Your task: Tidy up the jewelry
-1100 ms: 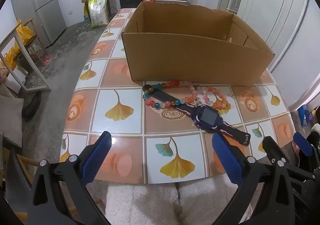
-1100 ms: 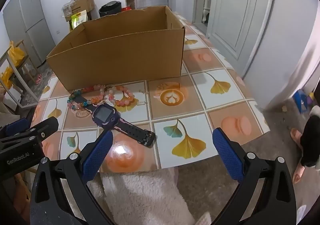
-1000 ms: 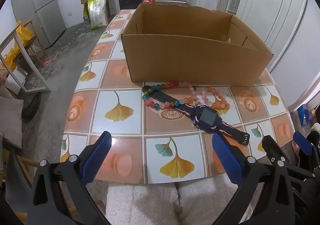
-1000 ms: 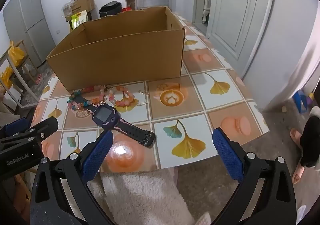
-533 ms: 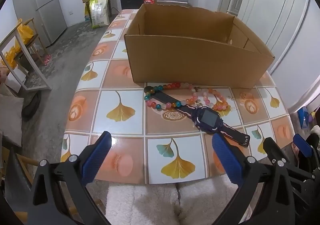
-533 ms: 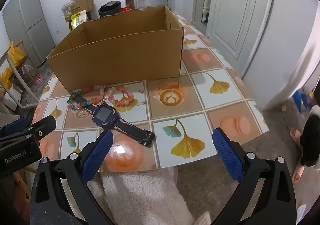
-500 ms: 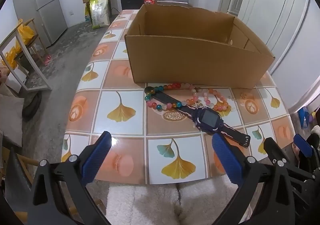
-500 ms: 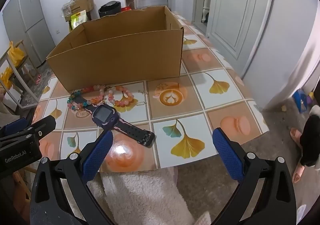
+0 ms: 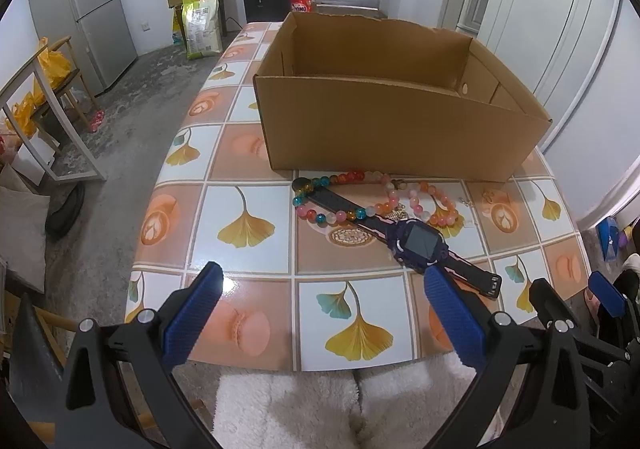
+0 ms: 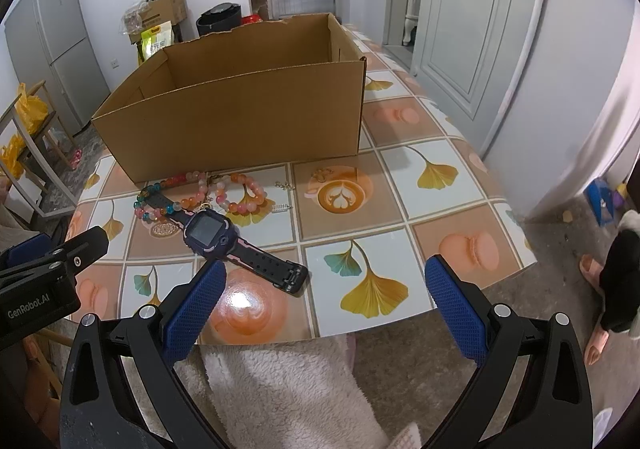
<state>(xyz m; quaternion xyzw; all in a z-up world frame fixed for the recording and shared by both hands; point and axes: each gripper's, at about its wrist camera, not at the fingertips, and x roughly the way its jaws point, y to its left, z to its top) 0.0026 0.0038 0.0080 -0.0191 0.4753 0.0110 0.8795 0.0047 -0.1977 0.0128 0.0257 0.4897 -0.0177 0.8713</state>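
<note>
Standing by: everything sits on one tiled surface, listed from biggest down.
Tabletop [image 9: 244, 225]: covered in a tile pattern of ginkgo leaves, macarons and latte cups; its near edge runs just ahead of both grippers.
Cardboard box [image 9: 384, 129] [image 10: 240, 125]: open-topped, set toward the far half of the tabletop, long side wall facing the near edge; what I can see of the inside looks bare.
Left hand-held gripper [image 9: 320, 301]: blue pads spread wide, nothing between them, held over the near edge of the tabletop.
Right hand-held gripper [image 10: 324, 297]: jaws likewise wide apart and holding nothing, over the near edge, to the right of the watch's buckle end.
Watch [image 9: 416, 239] [image 10: 210, 231]: purple case, dark strap laid out flat and diagonal, between the box and the near edge; its far strap end lies among the beads.
Multicoloured bead bracelet [image 9: 332, 197] [image 10: 168, 197]: just in front of the box wall, looped around the watch's far strap.
Pink-and-orange bead bracelet [image 9: 436, 205] [image 10: 242, 193]: beside it to the right, touching or nearly so.
Small metal pieces [image 10: 282, 207]: right of the beads, too small to identify.
</note>
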